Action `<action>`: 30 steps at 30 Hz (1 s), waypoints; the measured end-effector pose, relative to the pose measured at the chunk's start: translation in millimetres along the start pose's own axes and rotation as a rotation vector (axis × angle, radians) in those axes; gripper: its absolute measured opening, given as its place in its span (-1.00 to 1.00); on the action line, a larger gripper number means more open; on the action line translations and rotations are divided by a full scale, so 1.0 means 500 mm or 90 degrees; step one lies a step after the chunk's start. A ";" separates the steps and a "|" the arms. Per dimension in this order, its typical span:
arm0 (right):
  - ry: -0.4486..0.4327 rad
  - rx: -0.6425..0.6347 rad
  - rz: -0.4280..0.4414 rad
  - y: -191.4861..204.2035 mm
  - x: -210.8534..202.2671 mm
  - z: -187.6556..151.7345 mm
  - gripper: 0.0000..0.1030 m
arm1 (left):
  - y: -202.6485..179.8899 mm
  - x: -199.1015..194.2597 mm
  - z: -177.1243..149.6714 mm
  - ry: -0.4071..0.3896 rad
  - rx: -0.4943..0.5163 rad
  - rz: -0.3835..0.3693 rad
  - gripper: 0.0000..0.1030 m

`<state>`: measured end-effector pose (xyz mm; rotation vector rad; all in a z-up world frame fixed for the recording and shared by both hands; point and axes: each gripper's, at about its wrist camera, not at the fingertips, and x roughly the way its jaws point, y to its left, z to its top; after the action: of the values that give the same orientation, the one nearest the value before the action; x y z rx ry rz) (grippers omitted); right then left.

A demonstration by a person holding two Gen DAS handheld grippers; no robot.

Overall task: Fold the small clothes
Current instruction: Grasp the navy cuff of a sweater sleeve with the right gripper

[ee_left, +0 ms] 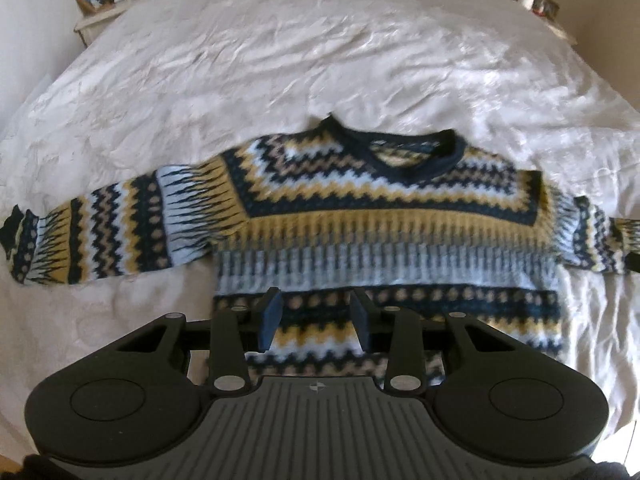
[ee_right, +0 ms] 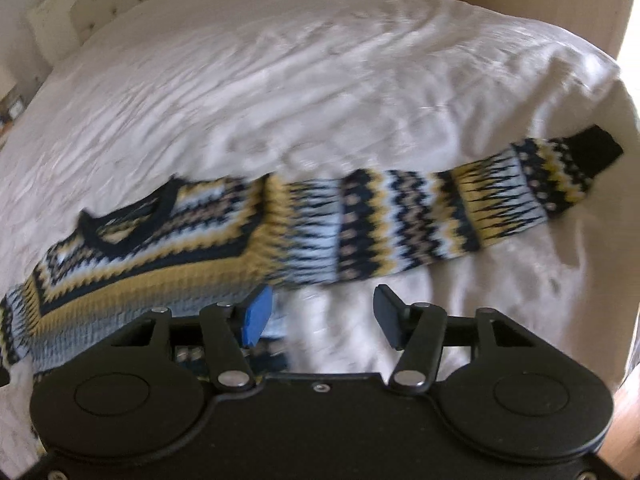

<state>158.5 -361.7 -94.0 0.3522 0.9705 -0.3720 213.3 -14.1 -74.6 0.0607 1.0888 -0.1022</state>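
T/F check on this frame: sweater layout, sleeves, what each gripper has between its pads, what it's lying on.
1. The patterned sweater lies spread flat, both sleeves out to the sides. True.
2. It lies on a wooden table. False: on a white bedspread.
3. The left gripper is over the sweater's lower body, nothing pinched. True.
4. The right gripper clamps the sleeve cuff. False: jaws open, cuff far off.

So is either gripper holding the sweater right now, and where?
Nothing is held. The left gripper hangs open over the sweater's hem; the right gripper is open beside its body, under the sleeve.
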 end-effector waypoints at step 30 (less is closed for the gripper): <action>-0.052 0.352 -0.077 -0.533 0.216 0.115 -0.79 | -0.216 -0.031 -0.008 0.004 -0.033 0.037 -0.28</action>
<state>134.0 -638.2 -188.1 0.7748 0.7996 -0.7619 190.4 -120.3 -62.6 0.0468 1.0937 -0.0212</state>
